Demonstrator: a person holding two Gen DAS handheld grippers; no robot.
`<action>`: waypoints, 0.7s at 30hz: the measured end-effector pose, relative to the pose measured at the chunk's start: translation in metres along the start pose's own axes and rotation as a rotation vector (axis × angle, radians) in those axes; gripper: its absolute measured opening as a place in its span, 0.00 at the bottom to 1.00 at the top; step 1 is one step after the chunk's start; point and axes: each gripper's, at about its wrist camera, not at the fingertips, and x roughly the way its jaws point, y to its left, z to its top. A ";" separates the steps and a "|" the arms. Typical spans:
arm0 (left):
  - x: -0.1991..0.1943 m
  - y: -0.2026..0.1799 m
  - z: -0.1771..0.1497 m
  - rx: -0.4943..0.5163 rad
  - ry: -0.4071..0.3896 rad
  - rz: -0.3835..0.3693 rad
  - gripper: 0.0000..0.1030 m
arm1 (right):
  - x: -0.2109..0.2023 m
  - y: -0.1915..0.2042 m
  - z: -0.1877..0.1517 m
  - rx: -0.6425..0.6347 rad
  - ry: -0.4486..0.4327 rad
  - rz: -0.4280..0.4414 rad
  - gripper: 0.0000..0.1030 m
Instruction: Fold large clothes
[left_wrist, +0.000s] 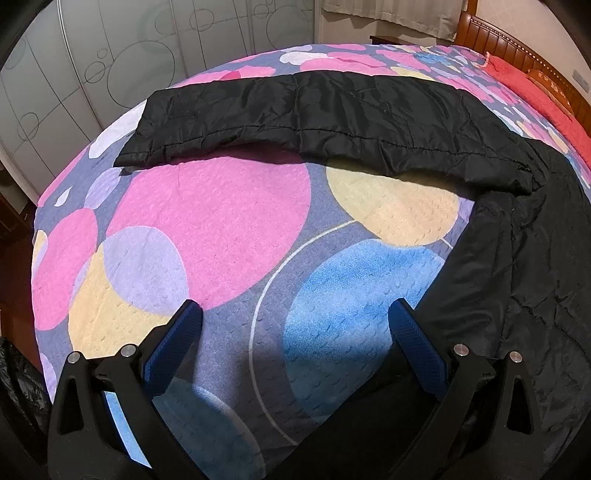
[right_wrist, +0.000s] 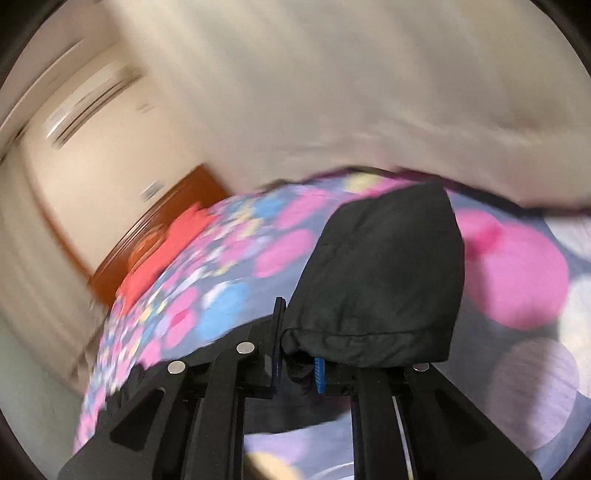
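Currently, a black jacket (left_wrist: 332, 122) is spread on the patterned bedspread (left_wrist: 221, 229). Left tongs (left_wrist: 295, 314) are held apart, unloaded; right tongs (right_wrist: 297, 354) are clamped on the jacket's cuff (right_wrist: 369, 343).

So that's one black padded jacket (left_wrist: 332, 110) on one circle-print bedspread (left_wrist: 221, 221), one red blanket (left_wrist: 524, 85), one wooden headboard (left_wrist: 509, 40), and two grippers, left (left_wrist: 295, 314) and right (right_wrist: 299, 354).

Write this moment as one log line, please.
left hand-held gripper open over bedspread | right hand-held gripper shut on black jacket
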 end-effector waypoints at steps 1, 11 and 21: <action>0.000 0.000 0.000 0.000 -0.001 0.000 0.98 | -0.002 0.024 -0.003 -0.055 0.003 0.031 0.13; 0.002 -0.003 -0.001 0.005 -0.025 0.010 0.98 | 0.033 0.211 -0.078 -0.407 0.169 0.290 0.13; 0.004 -0.003 -0.003 0.003 -0.048 0.013 0.98 | 0.059 0.325 -0.193 -0.656 0.362 0.442 0.13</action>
